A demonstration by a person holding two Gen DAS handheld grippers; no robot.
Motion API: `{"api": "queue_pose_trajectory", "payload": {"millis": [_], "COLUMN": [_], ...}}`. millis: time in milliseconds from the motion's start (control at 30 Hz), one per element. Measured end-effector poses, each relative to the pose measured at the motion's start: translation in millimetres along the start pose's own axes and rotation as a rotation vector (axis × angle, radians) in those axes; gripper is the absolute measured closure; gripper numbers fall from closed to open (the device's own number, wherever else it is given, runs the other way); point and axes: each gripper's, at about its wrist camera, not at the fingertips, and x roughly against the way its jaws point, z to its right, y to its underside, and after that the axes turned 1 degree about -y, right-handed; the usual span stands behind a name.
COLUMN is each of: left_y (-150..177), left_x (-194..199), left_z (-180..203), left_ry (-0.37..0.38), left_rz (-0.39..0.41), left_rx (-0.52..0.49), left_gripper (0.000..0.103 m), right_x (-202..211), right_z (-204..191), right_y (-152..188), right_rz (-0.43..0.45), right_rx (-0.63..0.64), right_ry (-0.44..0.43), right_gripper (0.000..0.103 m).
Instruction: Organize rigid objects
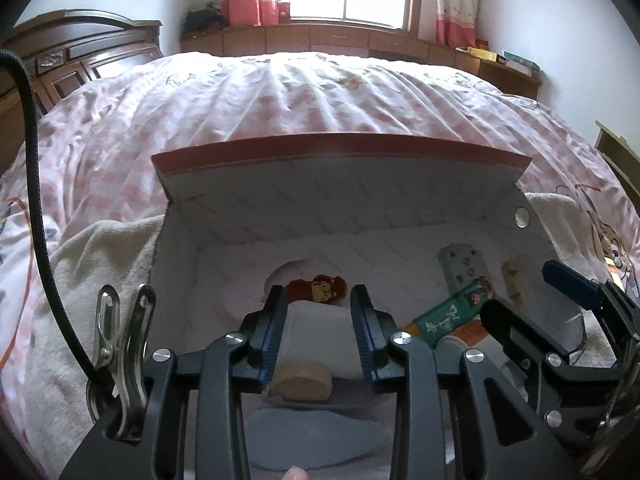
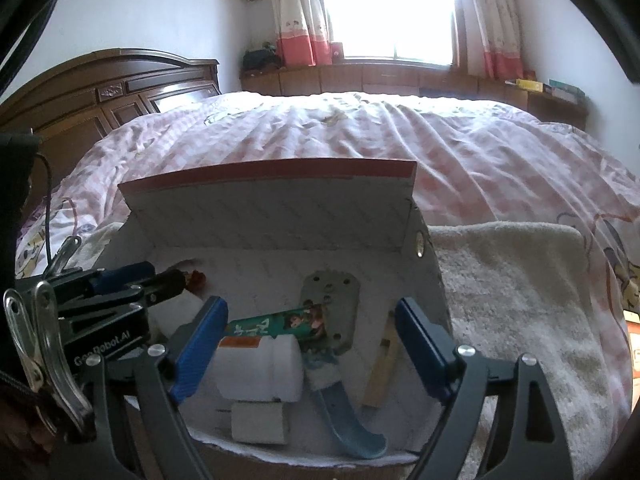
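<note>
An open white box (image 1: 180, 248) with a red-edged lid (image 2: 272, 176) lies on a towel on the bed. My left gripper (image 1: 320, 316) reaches into it, open, its pads flanking a white cork-stoppered bottle (image 1: 320, 336) that lies on the box floor. Just beyond the tips is a small red-brown toy figure (image 1: 320, 290). My right gripper (image 2: 314, 324) stands wide open over the box's right half, holding nothing. Under it lie a green tube (image 2: 280, 324), a grey metal plate (image 2: 332, 300), a wooden stick (image 2: 382, 368), a white jar (image 2: 260, 372), a white plug block (image 2: 260, 422) and a blue curved piece (image 2: 344, 424).
The box (image 2: 436, 280) sits on a cream towel (image 2: 512, 300) spread over the pink checked bedspread (image 2: 360, 132). A dark wooden headboard (image 2: 104, 92) stands to the left, and a low cabinet runs under the window at the back. A steel clip (image 1: 120, 344) hangs at my left gripper's side.
</note>
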Motion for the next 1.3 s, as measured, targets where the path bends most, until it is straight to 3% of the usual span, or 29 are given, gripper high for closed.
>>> {"api": "queue_pose_trajectory", "payload": {"millis": [733, 1300], "left_y": [20.5, 53.8], "left_x": [63.0, 103.4], "left_z": [-7.3, -4.7], "left_ry": [-0.014, -0.018], "left_rz": [0.052, 0.060], "left_rx": [0.052, 0.058], "left_gripper": [0.069, 0.069], "right_x": [54.6, 94.7], "right_z": [-11.6, -24.2], "right_y": [10.8, 43.4], "right_rz": [0.048, 0.028], "right_rx": [-0.021, -0.020], "right_ry": [-0.028, -0.037], "right_gripper": [0.015, 0.015]}}
